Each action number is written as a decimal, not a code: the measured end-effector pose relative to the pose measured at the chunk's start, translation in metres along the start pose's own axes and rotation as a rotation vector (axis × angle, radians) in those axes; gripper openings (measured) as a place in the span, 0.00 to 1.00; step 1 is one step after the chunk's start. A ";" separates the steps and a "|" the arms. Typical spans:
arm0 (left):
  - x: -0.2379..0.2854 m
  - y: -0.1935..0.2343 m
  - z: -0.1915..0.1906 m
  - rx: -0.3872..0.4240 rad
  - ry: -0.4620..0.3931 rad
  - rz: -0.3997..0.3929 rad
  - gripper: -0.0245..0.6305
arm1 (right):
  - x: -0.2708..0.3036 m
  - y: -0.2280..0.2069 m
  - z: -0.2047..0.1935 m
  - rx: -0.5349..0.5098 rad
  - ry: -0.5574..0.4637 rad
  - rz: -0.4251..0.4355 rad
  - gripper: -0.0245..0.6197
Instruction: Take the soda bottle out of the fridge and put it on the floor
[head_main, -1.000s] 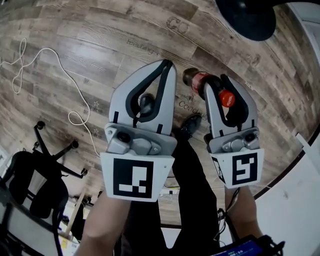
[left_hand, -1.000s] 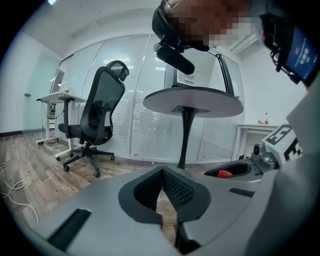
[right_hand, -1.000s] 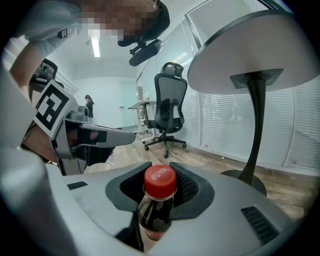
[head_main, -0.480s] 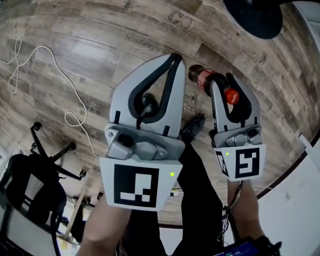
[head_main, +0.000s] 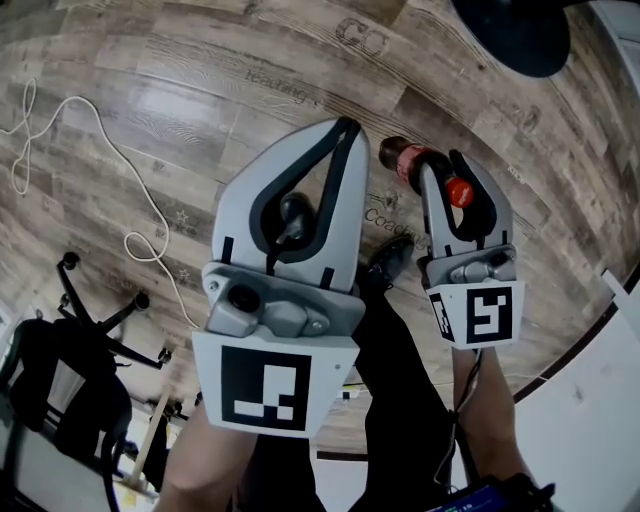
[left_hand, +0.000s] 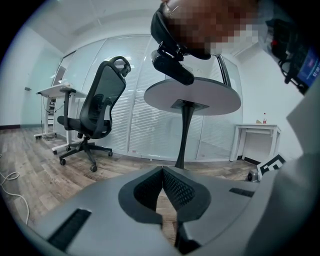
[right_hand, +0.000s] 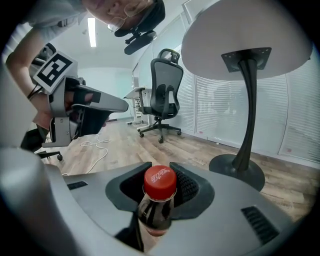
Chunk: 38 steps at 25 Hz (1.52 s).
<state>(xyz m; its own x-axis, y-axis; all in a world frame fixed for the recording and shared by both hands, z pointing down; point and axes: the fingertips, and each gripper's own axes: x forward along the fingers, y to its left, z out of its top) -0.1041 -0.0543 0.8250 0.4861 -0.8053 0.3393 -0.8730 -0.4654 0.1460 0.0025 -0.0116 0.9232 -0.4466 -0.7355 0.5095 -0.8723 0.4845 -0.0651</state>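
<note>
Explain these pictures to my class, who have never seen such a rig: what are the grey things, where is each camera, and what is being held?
There is no robot here. A person holds a grey two-jaw tool in each hand. The head view comes from a camera on the person's head, looking down at both tools above a wooden floor, where a white cable lies. The other two views come from a camera riding on each tool, looking along its jaws. The left tool is shut and empty; beyond it stand an office chair and a round table. The right tool grips a soda bottle by its neck, just under the red cap.
</note>
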 end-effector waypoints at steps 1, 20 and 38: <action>0.001 0.001 -0.003 -0.001 0.002 0.000 0.06 | 0.002 0.000 -0.004 0.002 0.000 0.000 0.23; 0.008 0.019 -0.044 0.015 0.005 0.019 0.06 | 0.038 -0.004 -0.076 -0.035 0.057 -0.001 0.23; 0.003 0.022 -0.050 0.026 0.000 0.026 0.06 | 0.051 0.001 -0.112 -0.072 0.124 0.020 0.23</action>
<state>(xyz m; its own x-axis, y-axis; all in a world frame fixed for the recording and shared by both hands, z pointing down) -0.1235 -0.0483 0.8758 0.4635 -0.8173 0.3422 -0.8839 -0.4538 0.1132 0.0010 0.0043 1.0458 -0.4318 -0.6634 0.6112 -0.8449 0.5346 -0.0166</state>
